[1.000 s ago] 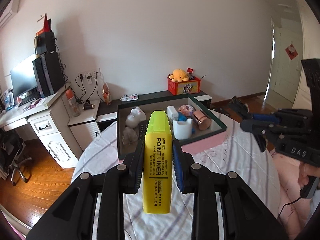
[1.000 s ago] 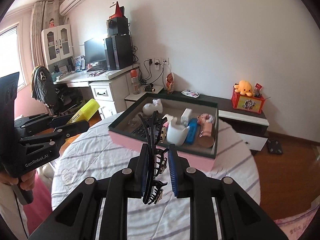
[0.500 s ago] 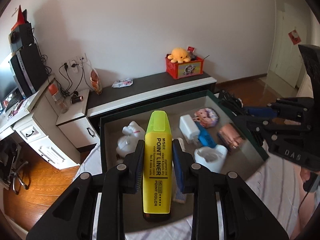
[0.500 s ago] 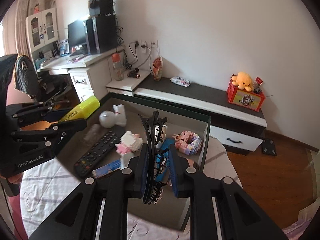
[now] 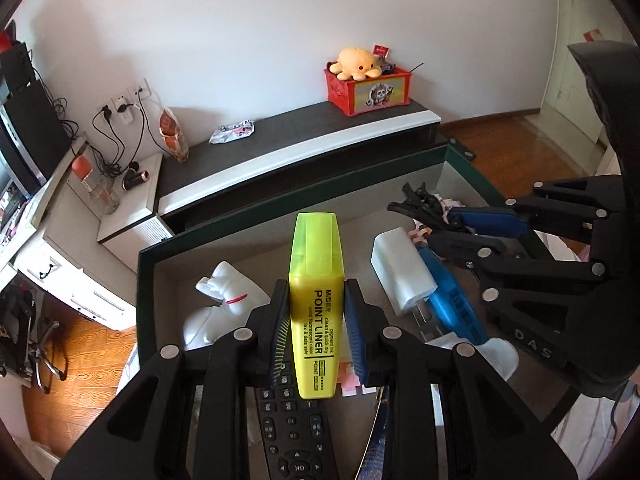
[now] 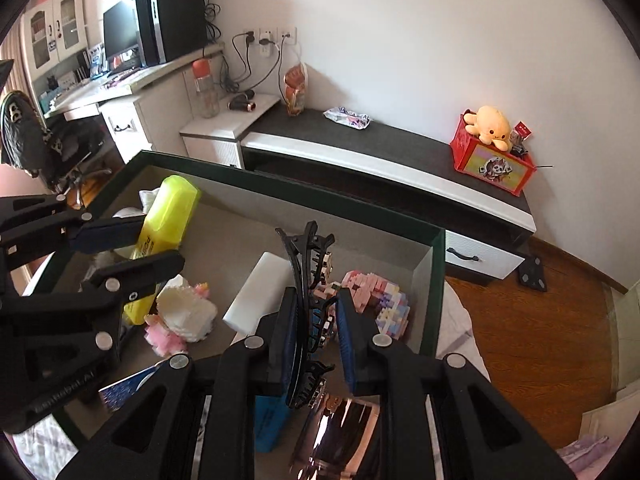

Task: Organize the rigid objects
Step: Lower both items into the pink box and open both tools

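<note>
My left gripper (image 5: 316,320) is shut on a yellow highlighter (image 5: 316,280) and holds it over the dark green box (image 5: 144,280). The left gripper (image 6: 132,248) and highlighter (image 6: 168,216) also show in the right wrist view. My right gripper (image 6: 316,320) is shut on a black hair claw clip (image 6: 306,272) above the box's right half (image 6: 436,280); the right gripper (image 5: 460,226) shows in the left wrist view at right. In the box lie a white cat figure (image 5: 224,300), a white charger (image 5: 400,268), a blue item (image 5: 452,304), a remote (image 5: 292,432) and pink block figures (image 6: 376,300).
A low black-and-white cabinet (image 5: 300,140) stands behind the box, bearing a red bin with an orange plush (image 5: 360,68). A desk with computer gear (image 6: 160,20) and a chair (image 6: 24,136) are at left. Wood floor (image 6: 540,340) lies to the right.
Both grippers have moved forward and down over the box, each still holding its object. The box's contents now sit close beneath the fingers.
</note>
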Demonstrator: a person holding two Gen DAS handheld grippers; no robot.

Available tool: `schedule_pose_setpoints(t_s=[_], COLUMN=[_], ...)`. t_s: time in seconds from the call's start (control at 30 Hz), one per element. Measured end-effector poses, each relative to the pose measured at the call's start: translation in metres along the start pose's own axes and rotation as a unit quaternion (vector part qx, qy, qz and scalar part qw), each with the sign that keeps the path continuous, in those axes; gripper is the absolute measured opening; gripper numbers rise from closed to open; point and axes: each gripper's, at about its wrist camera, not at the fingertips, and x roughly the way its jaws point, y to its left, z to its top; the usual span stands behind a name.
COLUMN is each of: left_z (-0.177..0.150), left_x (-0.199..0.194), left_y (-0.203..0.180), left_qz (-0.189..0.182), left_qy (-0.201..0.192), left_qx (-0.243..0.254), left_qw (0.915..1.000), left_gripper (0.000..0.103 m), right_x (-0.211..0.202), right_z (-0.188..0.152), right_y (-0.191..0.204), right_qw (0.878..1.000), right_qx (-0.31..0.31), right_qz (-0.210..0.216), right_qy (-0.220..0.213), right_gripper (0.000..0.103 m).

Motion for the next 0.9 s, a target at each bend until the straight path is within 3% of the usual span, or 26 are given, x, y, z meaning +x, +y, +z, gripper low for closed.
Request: schedule_pose_setpoints(t_s=[0.23, 0.4, 0.57, 0.77, 0.83, 0.9], left_z=[-0.010, -0.012, -0.017, -0.021, -0.022, -0.022], left_x=[0.006, -0.003, -0.010, -0.022, -0.026, -0.029], left_y=[-0.002, -0.001, 0.001, 0.003, 0.004, 0.004], left_qz=[0.004, 0.013, 0.014, 0.014, 0.015, 0.016], left_qy=[0.000, -0.011, -0.013, -0.021, -0.023, -0.026], left_qx=[-0.002, -0.004, -0.002, -0.003, -0.005, -0.005], left_qw=[1.0000, 0.9998, 0.9998, 0.9997, 0.9996, 0.9995], left_gripper=[0.030, 0.054, 0.057, 0.067, 0.071, 0.076], right_x=[0.008, 0.009, 0.003, -0.003, -0.005, -0.009], right_z=[0.003, 0.002, 0.001, 0.002, 0.001, 0.001], right_y=[0.003, 0.007, 0.007, 0.008, 0.009, 0.008], right_qw=[1.000, 1.000, 1.000, 1.000, 1.000, 1.000], right_qx=[-0.004, -0.005, -0.002, 0.010, 0.017, 0.023], right_qz=[-0.006, -0.006, -0.011, 0.006, 0.011, 0.003], right_qy=[0.014, 0.016, 0.000, -0.008, -0.013, -0.021], right_gripper=[0.019, 0.020, 0.020, 0.021, 0.031, 0.052])
